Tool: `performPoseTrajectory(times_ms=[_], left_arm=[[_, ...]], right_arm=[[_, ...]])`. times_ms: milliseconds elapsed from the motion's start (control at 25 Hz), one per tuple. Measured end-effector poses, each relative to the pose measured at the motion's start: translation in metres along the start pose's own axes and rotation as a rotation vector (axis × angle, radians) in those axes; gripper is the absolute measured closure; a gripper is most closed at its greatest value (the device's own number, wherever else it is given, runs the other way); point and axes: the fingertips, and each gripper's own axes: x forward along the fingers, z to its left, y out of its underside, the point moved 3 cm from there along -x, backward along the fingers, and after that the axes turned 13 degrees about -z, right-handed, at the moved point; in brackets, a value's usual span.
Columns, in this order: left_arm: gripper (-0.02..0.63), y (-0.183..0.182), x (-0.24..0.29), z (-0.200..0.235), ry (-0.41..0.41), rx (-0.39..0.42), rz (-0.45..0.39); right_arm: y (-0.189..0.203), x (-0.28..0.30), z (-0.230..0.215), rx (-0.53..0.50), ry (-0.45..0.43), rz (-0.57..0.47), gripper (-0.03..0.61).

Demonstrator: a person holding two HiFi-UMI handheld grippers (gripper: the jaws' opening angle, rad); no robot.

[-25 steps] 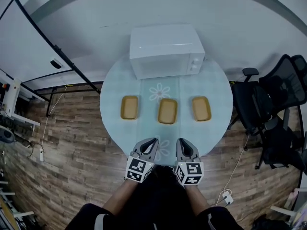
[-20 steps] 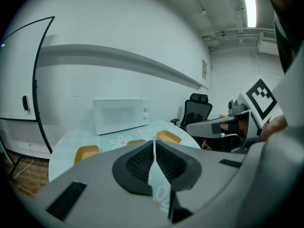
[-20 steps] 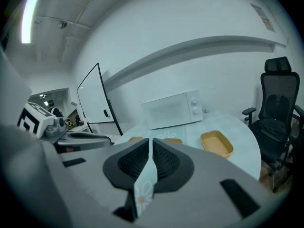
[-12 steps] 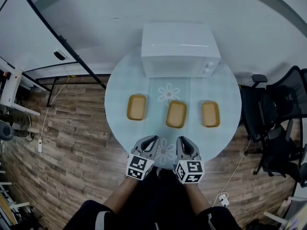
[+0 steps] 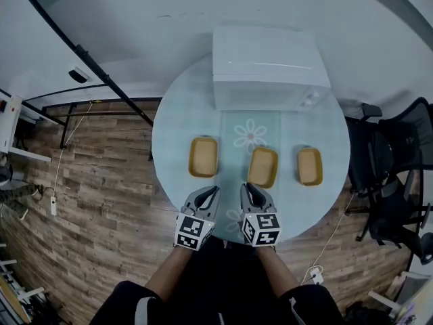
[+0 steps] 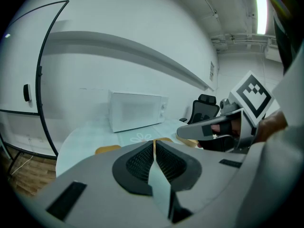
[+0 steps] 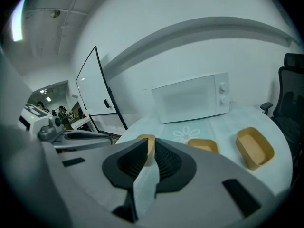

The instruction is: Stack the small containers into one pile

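Wood-plank floor (image 5: 95,181) fills the left of the head view, crossed by the black frame of a whiteboard (image 5: 81,49) that stands by the wall. Beside it is a round table (image 5: 166,124) under a pale cloth printed with daisies, with a white microwave (image 5: 267,66) at its far edge. Three small tan containers sit open side up in a row across the table's middle, well apart, none stacked. First is the left container (image 5: 203,157). Nearer the person, the left gripper (image 5: 211,193) is held over the table's near rim, fingers pressed together on nothing. Just beside it the right gripper (image 5: 247,189) also has its fingers together and empty, its tips close to the near left corner of the middle container (image 5: 262,167). The right container (image 5: 310,166) lies farther along the row. Black office chairs (image 5: 396,175) stand off the table's right side.
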Motion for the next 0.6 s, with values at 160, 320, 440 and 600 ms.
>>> performPoseTrajectory(times_ms=[160,320,440,600], left_arm=[[0.589,0.004,0.003,0.028,0.007,-0.015,0.009],[0.589,0.009,0.007,0.05,0.015,-0.04,0.016],[0.589,0.012,0.009,0.061,0.02,-0.055,0.026],[0.589,0.017,0.008,0.074,0.019,-0.069,0.034]], right_arm=[[0.011,0.037,0.01,0.012,0.005,0.049,0.524],[0.026,0.071,0.015,0.025,0.016,0.115,0.508],[0.039,0.091,0.018,0.039,0.016,0.165,0.502],[0.055,0.114,0.021,0.052,0.02,0.224,0.5]])
